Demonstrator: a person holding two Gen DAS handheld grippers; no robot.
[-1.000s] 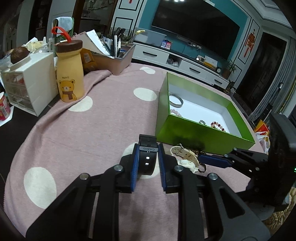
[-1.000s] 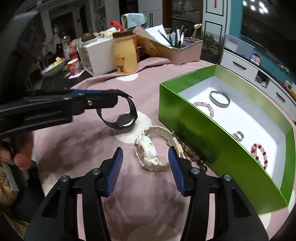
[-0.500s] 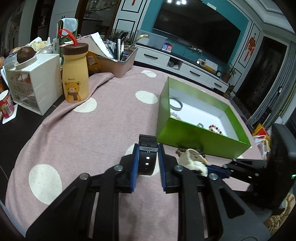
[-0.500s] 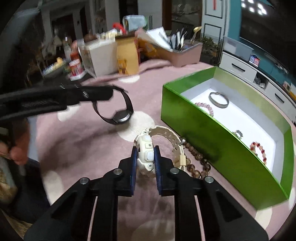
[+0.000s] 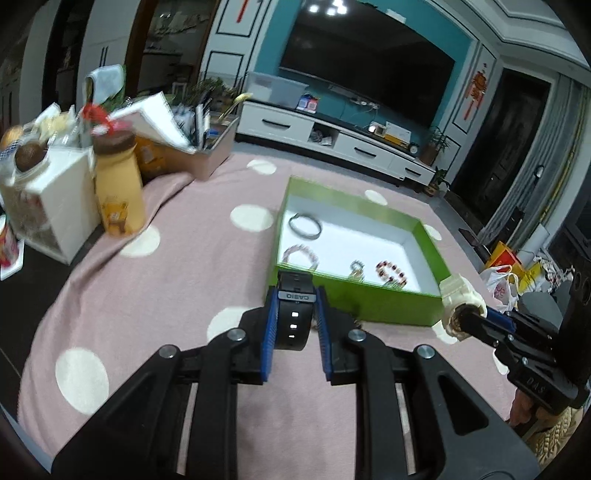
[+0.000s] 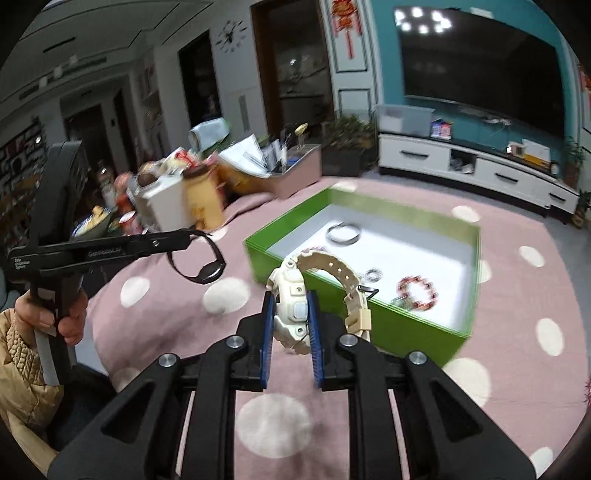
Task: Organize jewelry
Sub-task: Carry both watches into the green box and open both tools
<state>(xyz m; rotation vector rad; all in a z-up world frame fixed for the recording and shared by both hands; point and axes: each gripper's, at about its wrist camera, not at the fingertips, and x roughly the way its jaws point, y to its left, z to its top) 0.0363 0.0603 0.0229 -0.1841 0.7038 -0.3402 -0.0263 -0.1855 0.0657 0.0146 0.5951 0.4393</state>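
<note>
Home living room. Large wall-mounted television (image 6: 476,70) on teal wall, low white media cabinet (image 6: 472,173) beneath. Wall clock (image 6: 231,35), red hanging knot ornament (image 6: 345,26), potted plant (image 6: 345,140). Table under pink polka-dot cloth (image 5: 177,295), cluttered with household items.

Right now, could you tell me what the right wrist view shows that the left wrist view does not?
Only the right wrist view shows a hand gripping the left claw's handle, the black watch hanging as a full loop, and a wall clock. Only the left wrist view shows the CASIO lettering on that watch's strap and bags on the floor. Both show the green box holding bracelets, and the cream watch pinched in the right claw.
</note>
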